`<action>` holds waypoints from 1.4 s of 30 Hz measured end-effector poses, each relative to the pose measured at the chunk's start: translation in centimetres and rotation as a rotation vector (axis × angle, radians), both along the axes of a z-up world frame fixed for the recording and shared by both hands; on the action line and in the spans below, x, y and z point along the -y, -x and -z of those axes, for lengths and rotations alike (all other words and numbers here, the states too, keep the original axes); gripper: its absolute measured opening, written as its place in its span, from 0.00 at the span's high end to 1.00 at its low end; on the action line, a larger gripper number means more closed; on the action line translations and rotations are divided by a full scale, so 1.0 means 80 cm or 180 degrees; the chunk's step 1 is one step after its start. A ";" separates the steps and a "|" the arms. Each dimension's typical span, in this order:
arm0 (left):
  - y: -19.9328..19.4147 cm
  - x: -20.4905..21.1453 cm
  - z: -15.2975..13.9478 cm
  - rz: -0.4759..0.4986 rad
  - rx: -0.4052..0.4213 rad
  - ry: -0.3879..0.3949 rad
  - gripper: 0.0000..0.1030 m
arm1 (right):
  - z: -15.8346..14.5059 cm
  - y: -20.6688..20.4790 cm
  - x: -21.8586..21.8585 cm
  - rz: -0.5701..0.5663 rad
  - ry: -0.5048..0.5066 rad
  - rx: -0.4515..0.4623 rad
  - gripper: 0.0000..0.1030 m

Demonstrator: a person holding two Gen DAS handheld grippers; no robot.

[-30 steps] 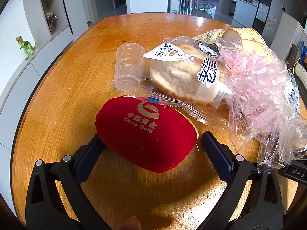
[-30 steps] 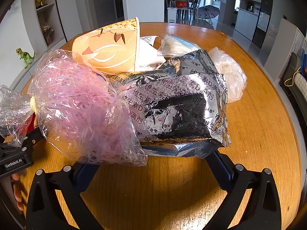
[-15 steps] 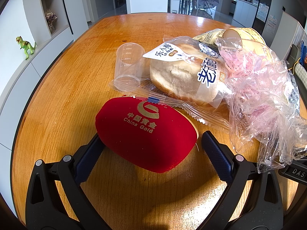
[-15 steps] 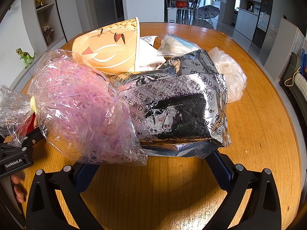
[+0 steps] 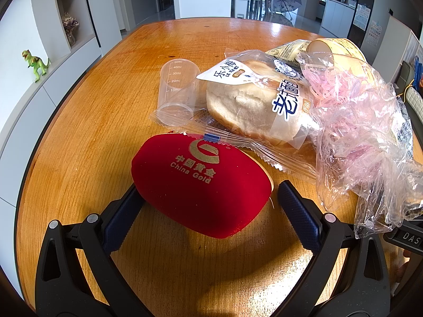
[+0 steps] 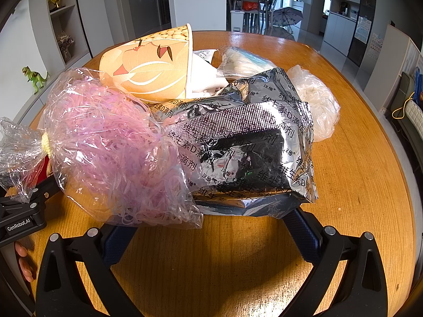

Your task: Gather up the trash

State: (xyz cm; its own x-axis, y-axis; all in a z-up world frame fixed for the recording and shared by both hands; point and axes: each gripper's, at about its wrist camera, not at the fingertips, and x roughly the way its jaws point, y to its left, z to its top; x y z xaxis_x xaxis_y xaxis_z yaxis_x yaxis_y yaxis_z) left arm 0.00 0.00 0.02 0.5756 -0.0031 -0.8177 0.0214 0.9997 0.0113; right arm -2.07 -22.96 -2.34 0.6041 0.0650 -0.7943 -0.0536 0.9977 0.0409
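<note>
left jaws spread wide, fingers either side of the red case (image 5: 201, 185), left pad touching or just beside its side, right pad apart from it, no pinch. right jaws spread too, fingertips hidden under the pile so cannot tell if they touch anything. left gripper (image 5: 208, 206) low over the table (image 5: 79, 132), pointing forward and level along it. right gripper (image 6: 208, 227) same pose, low and flat, nose at the near edge of the trash. left gripper's body also shows at the left edge of the right view (image 6: 18, 219), with fingertips of a hand (image 6: 23, 261) below it.

red case lies flat between the left fingers, long axis across the view, slanting down to the right, gold logo up, velvet look, lid seam at right. behind it bread bag (image 5: 253, 105), clear wrapper with a pale bun, long axis running far-left to near-right, serrated end touching the case's far edge. measuring cup (image 5: 177, 87) clear, tipped, base toward camera, just left of the bread. band bag (image 6: 113, 153) crumpled clear plastic full of pink rubber bands, tied neck pointing left, resting on the foil pouch (image 6: 251, 153). pouch silver, wrinkled, black print, long axis across. paper cup (image 6: 150, 66) on its side behind, mouth to the right. two clear bags further back, mask bag (image 6: 246, 60) and white bag (image 6: 314, 100), the latter just right of the pouch.
</note>
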 end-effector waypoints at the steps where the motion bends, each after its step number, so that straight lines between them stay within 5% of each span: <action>1: 0.000 0.000 0.000 0.0000 0.0000 0.0000 0.06 | 0.000 0.000 0.000 0.0000 0.0000 0.0000 0.02; 42: 0.003 0.000 0.001 0.0006 -0.0006 -0.0007 0.06 | -0.002 0.008 0.003 -0.0034 -0.0012 0.0005 0.02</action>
State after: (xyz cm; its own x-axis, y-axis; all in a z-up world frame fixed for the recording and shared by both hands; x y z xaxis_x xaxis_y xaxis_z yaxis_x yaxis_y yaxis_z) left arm -0.21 -0.01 -0.08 0.5741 -0.0023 -0.8188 0.0234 0.9996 0.0136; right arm -2.71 -23.18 -2.15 0.6047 0.0746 -0.7930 -0.0643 0.9969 0.0447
